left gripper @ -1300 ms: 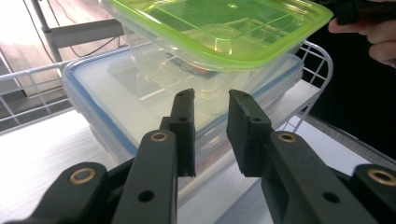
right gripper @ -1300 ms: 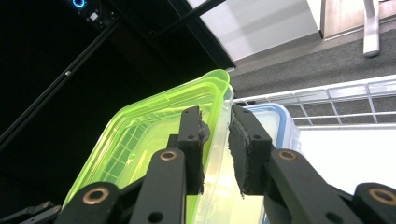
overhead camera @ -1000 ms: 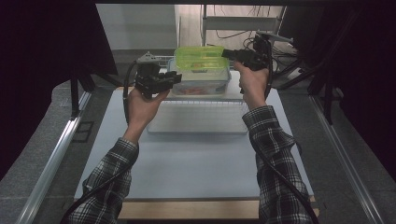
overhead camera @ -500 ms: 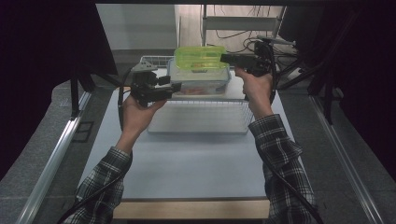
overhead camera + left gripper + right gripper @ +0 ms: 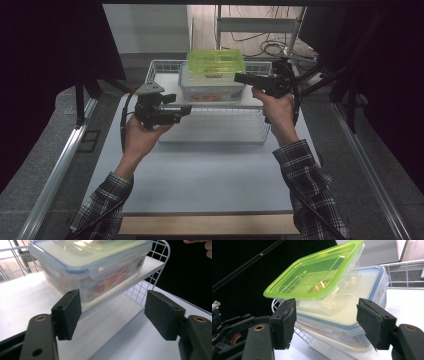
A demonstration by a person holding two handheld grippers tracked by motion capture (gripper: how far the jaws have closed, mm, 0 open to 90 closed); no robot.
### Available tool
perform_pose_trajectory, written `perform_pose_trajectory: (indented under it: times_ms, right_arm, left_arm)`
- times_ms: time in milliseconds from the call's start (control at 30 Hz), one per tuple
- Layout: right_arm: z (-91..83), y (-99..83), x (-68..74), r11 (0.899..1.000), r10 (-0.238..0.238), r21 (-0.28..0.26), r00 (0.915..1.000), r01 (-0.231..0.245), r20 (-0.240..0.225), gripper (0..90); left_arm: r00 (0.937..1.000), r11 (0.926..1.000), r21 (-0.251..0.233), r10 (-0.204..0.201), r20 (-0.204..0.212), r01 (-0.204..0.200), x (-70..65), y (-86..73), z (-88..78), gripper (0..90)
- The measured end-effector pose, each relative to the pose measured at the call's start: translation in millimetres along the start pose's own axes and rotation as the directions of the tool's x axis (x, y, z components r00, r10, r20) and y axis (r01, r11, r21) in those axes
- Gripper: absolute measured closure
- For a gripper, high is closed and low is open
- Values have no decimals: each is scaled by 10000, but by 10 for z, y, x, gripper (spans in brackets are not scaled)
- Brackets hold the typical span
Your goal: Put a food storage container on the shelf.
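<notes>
Two stacked food containers sit at the top centre of the high view, on the raised white shelf of a wire rack (image 5: pixel 215 125). The upper container (image 5: pixel 215 62) has a translucent green lid; the lower, larger container (image 5: pixel 210 89) is clear plastic with a blue-edged lid and side latches. Their contents are hard to make out: orange and red shapes blur through the walls in the left gripper view.

The left gripper (image 5: pixel 186 108) is held at centre left of the high view, near the rack's front edge. Its jaws stand spread apart and hold nothing, with the lower container (image 5: pixel 92 267) beyond them, cut off by the top of the frame.

The right gripper (image 5: pixel 237 77) is held at upper right of centre, just beside the containers. Its jaws are likewise spread and empty. Its own view shows the green lid (image 5: pixel 314 272) tilted, and the left gripper (image 5: pixel 229 327) dimly at lower left.

Plaid sleeves (image 5: pixel 310 175) are cut off at the bottom edge.
</notes>
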State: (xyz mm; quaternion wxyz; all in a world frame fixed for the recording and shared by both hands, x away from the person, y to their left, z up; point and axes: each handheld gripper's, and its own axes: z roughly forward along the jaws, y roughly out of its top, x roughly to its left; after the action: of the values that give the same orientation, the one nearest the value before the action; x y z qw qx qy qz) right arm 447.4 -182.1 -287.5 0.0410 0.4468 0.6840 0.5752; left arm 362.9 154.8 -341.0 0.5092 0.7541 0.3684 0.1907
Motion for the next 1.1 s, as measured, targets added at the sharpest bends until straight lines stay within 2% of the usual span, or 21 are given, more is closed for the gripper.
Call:
perform_pose_trajectory:
  times_ms: [433,833,1100]
  right_arm:
    - [-65,-306,9,9920,-1201,421,9925,1190,235,240]
    - [-70,-548,16,9811,-1795,787,9834,1769,268,173]
    - [-91,-704,43,9695,-2279,984,9733,2243,266,134]
  left_arm:
    - [9990,9995,307,58,449,-72,-75,-303,9,203]
    - [9964,9988,489,-9,852,-33,-133,-534,45,129]
    - [9945,9983,564,85,1046,-145,-214,-651,24,96]
